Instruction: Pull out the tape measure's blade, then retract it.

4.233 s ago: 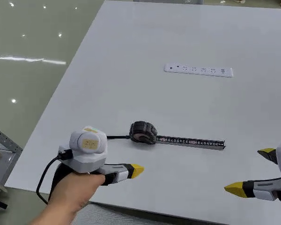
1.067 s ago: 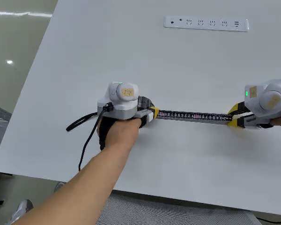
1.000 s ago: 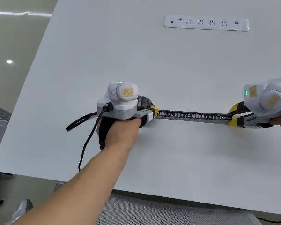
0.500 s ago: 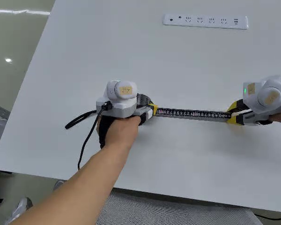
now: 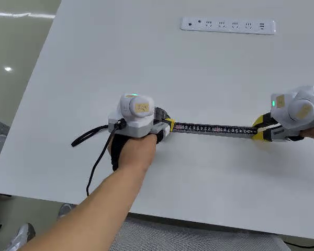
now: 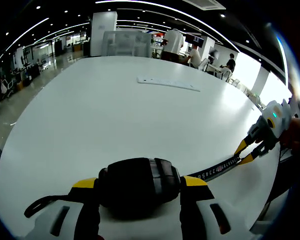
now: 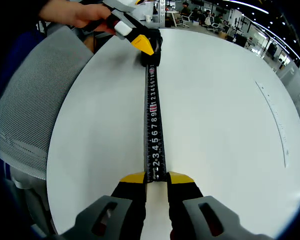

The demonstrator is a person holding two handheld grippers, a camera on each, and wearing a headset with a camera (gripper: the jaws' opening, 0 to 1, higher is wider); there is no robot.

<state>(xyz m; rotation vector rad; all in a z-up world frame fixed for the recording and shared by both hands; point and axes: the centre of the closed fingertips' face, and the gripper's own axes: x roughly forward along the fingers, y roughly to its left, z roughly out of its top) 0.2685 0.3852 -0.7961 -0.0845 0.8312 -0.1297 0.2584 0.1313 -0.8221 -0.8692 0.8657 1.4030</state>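
A black tape measure case [image 6: 140, 186] lies on the white table [image 5: 199, 78], and my left gripper [image 5: 166, 127] is shut on it. Its yellow-tipped jaws press the case from both sides. The black blade [image 5: 214, 128] with white numbers runs right from the case across the table. My right gripper [image 5: 258, 132] is shut on the blade's end [image 7: 155, 176]. In the right gripper view the blade [image 7: 154, 120] stretches straight away to the case [image 7: 151, 53] and the left gripper [image 7: 142, 45]. The right gripper [image 6: 247, 150] is seen at the right of the left gripper view.
A white power strip [image 5: 227, 25] lies flat near the table's far side. A black cable [image 5: 89, 137] trails left from the left gripper. The table's near edge [image 5: 162, 216] runs below my forearm. People stand beyond the table's far end [image 6: 182, 42].
Compared with 4.2 s ago, both grippers have closed in: the left has taken the case, the right the blade's end. Over the last second the scene barely differs.
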